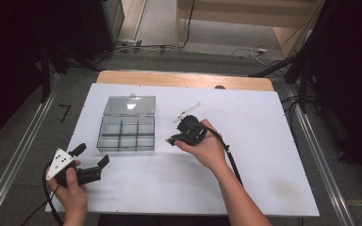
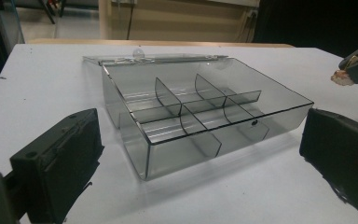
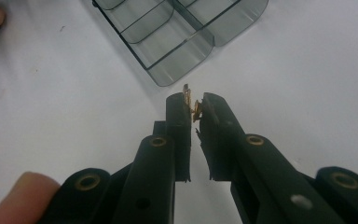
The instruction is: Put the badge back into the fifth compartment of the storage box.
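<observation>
A clear grey compartment box (image 1: 126,133) lies on the white table with its lid (image 1: 130,105) folded open behind it; its cells look empty (image 2: 200,116). My right gripper (image 3: 193,106) is shut on a small brass-coloured piece (image 3: 196,108), just off the box's right front corner (image 3: 168,77). In the high view that gripper (image 1: 170,140) points left toward the box. The pinched piece (image 2: 340,77) also appears at the right edge of the left gripper view. My left gripper (image 1: 92,156) rests open at the table's near left, its jaws aimed at the box (image 2: 198,140), apart from it.
A thin white stick-like item (image 1: 187,112) lies behind the right hand. The white sheet (image 1: 264,141) covers a wooden table whose far edge (image 1: 184,79) is bare. Cables trail on the floor beyond. Metal rails (image 1: 14,160) run along both sides.
</observation>
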Motion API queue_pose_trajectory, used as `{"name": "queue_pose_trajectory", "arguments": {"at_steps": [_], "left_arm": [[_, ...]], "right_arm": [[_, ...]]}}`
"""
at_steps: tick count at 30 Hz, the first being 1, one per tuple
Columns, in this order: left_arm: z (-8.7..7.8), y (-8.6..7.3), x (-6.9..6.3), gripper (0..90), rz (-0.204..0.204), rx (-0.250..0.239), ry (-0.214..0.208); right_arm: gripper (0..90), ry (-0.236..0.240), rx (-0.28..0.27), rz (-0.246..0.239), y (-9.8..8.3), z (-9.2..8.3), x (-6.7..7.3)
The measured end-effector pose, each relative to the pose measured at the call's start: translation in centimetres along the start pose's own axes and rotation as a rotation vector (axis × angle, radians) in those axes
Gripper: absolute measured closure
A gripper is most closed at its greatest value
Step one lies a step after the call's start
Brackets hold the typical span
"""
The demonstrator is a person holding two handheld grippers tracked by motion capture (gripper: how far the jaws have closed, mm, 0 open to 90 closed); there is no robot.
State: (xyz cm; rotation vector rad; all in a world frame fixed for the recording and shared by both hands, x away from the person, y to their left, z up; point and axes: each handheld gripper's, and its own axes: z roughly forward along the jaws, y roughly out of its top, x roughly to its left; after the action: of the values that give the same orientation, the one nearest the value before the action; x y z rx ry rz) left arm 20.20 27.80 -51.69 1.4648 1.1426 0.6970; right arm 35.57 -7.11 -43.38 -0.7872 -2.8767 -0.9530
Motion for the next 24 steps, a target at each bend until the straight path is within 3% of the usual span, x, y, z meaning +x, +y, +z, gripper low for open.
{"name": "queue_pose_trajectory", "arguments": {"at_steps": [24], "left_arm": [[0.0, 0.0, 0.0, 0.0, 0.003, -0.001, -0.005]], "right_arm": [[79.9, 0.025, -0.013, -0.023, 2.5, 1.4, 1.2]]}}
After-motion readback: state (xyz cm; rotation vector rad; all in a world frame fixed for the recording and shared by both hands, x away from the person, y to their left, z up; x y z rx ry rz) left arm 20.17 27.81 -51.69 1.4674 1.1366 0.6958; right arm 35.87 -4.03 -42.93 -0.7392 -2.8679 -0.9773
